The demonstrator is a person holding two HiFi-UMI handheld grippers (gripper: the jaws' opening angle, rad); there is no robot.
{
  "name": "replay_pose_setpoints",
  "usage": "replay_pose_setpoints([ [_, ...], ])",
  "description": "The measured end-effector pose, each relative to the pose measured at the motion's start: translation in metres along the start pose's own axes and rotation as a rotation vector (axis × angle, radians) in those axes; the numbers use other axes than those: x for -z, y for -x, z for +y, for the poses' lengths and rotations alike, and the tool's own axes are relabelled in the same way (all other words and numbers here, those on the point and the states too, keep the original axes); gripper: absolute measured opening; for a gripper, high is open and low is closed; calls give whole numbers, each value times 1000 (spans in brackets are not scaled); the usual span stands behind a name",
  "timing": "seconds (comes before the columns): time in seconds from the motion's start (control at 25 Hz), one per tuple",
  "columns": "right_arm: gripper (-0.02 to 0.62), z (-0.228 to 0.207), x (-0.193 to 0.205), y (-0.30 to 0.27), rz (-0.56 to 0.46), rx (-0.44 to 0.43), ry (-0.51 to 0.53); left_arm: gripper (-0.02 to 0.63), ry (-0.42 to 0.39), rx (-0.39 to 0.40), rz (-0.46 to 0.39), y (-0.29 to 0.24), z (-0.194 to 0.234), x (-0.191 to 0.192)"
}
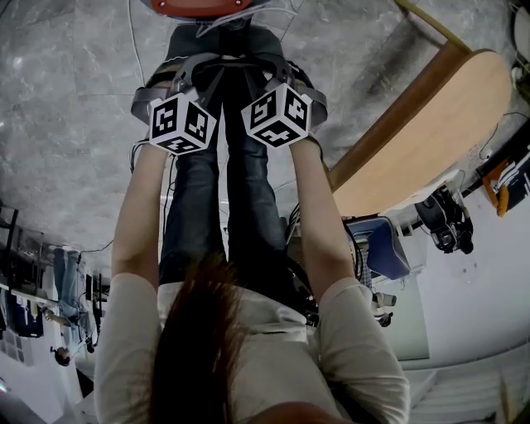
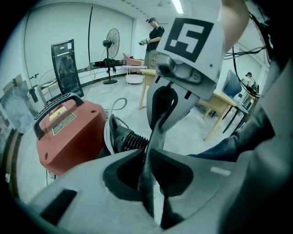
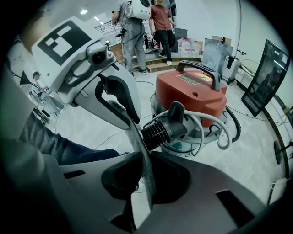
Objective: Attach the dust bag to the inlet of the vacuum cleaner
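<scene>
Head view barely catches the red plastic vacuum cleaner (image 1: 199, 6); left gripper (image 2: 147, 157) and right gripper (image 3: 145, 157) both clamp a thin fuzzy grey dust bag (image 2: 158, 130), edge-on.

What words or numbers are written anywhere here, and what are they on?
Yellow-and-white sticker on the lid of the red plastic vacuum cleaner: too small and blurred to read.
Grey rectangular label beside that sticker: too blurred to read.
Black-and-white marker cubes on the grippers: square patterns only, no words or numbers.
No other text can be read.
</scene>
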State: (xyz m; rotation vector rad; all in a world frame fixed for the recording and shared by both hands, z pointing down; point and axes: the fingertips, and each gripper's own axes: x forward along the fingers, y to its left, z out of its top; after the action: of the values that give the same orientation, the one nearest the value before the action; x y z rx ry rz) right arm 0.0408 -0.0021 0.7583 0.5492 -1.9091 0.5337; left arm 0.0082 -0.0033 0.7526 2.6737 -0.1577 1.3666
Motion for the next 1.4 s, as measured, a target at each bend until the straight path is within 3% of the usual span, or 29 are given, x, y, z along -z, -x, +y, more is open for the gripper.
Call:
replay_pose_setpoints([
  [0.4,44,-12,-3,0,-2,11,-10,52,-7,-5,-12,-3,12,-6],
  [0.76,51,-22,-2,-4,-7,29,-96,67,-6,11,5,-10,24,-11],
  [1.12,63,-28,-14,-11,35,26,27,67,198,-84,-51,-8,25,0],
  [1.24,64,-29,-14,-10,19,34,4,67,178,-96,-35,-7,26,-2],
  [1.4,64,-27,-9,-7,-12,59,-106,74,93,-51,-5,-9,29,-7],
])
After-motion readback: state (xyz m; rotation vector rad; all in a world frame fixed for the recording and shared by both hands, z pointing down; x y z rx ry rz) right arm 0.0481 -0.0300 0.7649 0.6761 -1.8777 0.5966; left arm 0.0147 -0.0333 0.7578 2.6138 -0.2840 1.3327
